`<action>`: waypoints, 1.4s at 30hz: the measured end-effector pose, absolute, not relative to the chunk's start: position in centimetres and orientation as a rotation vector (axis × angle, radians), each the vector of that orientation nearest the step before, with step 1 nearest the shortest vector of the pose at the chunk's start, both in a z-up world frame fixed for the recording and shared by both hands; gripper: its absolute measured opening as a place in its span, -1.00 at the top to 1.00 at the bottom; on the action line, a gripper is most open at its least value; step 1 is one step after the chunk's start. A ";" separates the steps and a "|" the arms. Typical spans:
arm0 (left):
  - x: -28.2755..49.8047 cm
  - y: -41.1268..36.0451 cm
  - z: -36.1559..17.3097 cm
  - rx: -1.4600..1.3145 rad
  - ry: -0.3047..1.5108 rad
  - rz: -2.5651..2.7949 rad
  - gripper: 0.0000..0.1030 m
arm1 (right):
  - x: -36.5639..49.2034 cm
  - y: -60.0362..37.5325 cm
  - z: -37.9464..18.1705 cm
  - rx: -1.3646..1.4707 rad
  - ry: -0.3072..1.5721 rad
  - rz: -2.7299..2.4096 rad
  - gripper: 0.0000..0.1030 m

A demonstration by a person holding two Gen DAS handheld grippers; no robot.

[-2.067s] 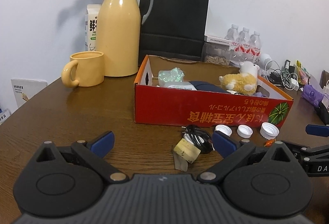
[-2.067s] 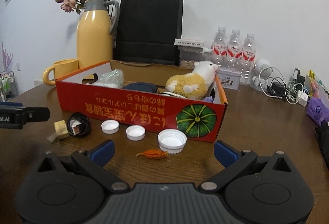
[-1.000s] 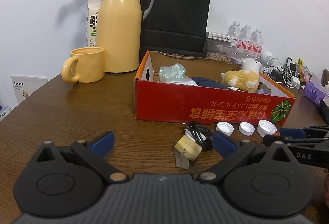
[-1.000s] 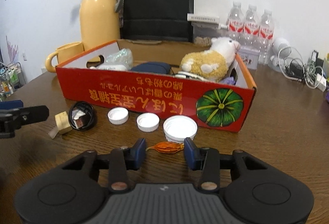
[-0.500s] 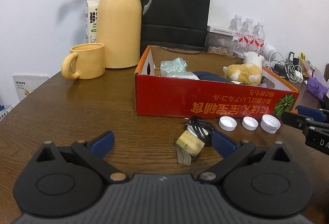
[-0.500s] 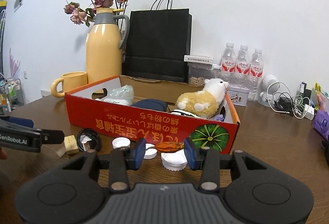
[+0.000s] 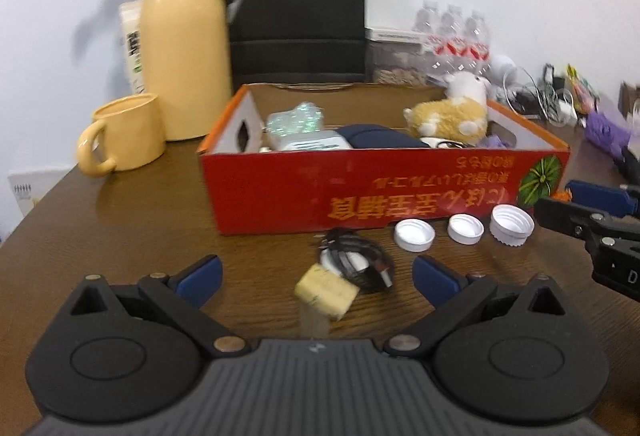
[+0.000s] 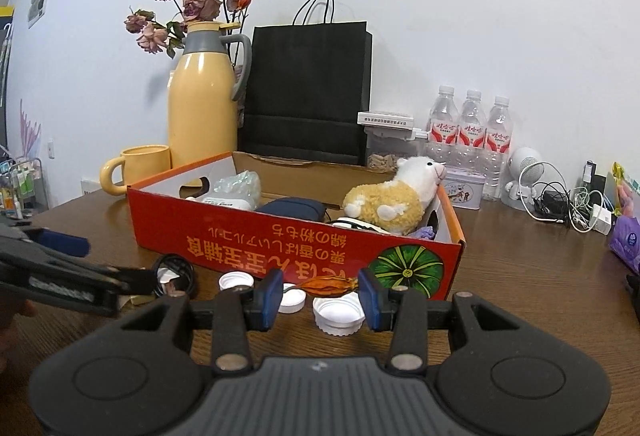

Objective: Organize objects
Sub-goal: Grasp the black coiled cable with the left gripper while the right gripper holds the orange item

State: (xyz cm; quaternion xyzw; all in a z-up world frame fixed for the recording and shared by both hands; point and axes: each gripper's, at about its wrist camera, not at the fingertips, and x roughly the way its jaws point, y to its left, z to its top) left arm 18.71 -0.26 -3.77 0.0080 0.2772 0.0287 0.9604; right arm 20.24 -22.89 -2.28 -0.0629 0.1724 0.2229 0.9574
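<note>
My right gripper (image 8: 320,296) is shut on a small dried orange pod (image 8: 328,285) and holds it above the table, in front of the red cardboard box (image 8: 280,240). The box (image 7: 360,188) holds a plush sheep (image 8: 396,202), a dark pouch and a shiny wrapped packet. Three white bottle caps (image 7: 464,230) lie in front of the box. My left gripper (image 7: 316,276) is open and empty, low over a coiled black cable (image 7: 356,260) and a yellow block (image 7: 326,290).
A yellow thermos (image 7: 186,56) and yellow mug (image 7: 128,134) stand left of the box. A black paper bag (image 8: 308,92), water bottles (image 8: 472,132) and tangled chargers (image 8: 568,204) line the back and right of the brown table.
My right gripper closed on the orange pod and lifted it off the table. My left gripper stayed open and moved closer to the cable and yellow block.
</note>
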 end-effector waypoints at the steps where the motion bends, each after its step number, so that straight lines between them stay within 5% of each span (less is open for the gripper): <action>1: 19.1 -0.7 -3.8 0.035 0.568 0.061 -1.00 | 20.2 -22.9 -2.3 -0.126 0.350 0.452 0.23; 14: 22.1 -1.9 -4.5 0.042 0.613 0.105 -0.97 | 20.4 -23.1 -2.3 -0.111 0.358 0.461 0.23; 19: 22.2 -1.9 -4.7 0.039 0.630 0.092 -0.26 | 20.3 -23.1 -2.2 -0.110 0.356 0.463 0.23; 24: 21.8 -1.9 -4.5 0.022 0.609 0.067 0.08 | 20.2 -23.0 -2.2 -0.111 0.356 0.465 0.23; 42: 19.1 -2.1 -2.8 -0.031 0.484 0.039 0.10 | 20.0 -23.1 -1.9 -0.101 0.335 0.463 0.23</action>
